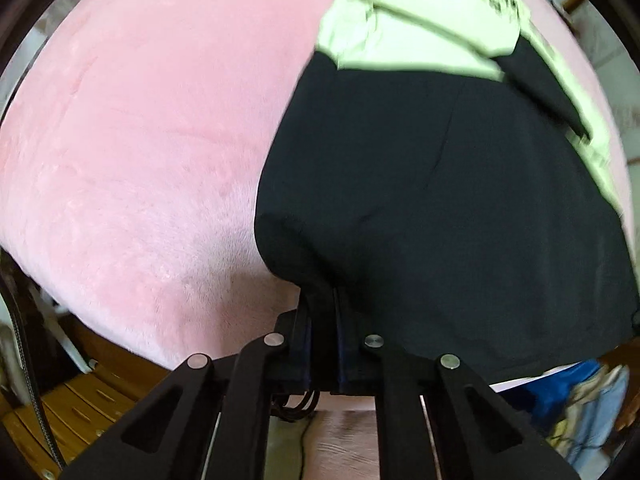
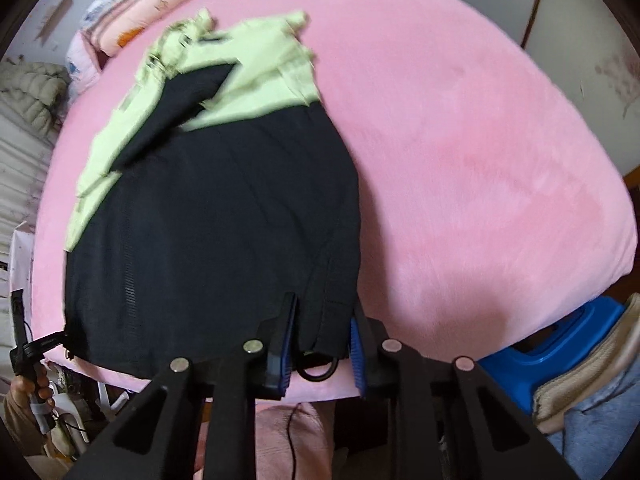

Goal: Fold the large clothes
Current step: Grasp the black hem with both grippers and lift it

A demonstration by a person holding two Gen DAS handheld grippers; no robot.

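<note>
- Here, in the left wrist view, a pink plush cover (image 1: 140,140) is seen filling the left and middle of the picture, with slatted wooden furniture (image 1: 72,412) glimpsed below its near edge.
- The left gripper (image 1: 322,320) is seen with its jaws drawn almost together, and the near hem corner of a black and pale-green garment (image 1: 440,208) is pinched between them; the cloth is pulled up into a small peak at the pads.
- The garment is shown spread away from the gripper over the pink cover, black in its near part and pale green further off, with blurred dark print at the top right.
- In the right wrist view, stacked bedding (image 2: 132,20) and a pale quilted item (image 2: 32,96) are seen at the far left, beyond the pink plush cover (image 2: 480,160).
- A person's hand (image 2: 30,394) is visible at the lower left edge, wrapped round a black handle.
- The garment (image 2: 224,220) is laid on the left half of the cover, with a black flap folded across its green upper part.
- The right gripper (image 2: 322,336) is held partly open, its blue-padded fingers (image 2: 284,344) set either side of the hem's near right corner; whether the pads press on the fabric cannot be told.
- A blue plastic stool (image 2: 560,344) is seen at the lower right, with folded beige cloth (image 2: 592,368) lying on it.
</note>
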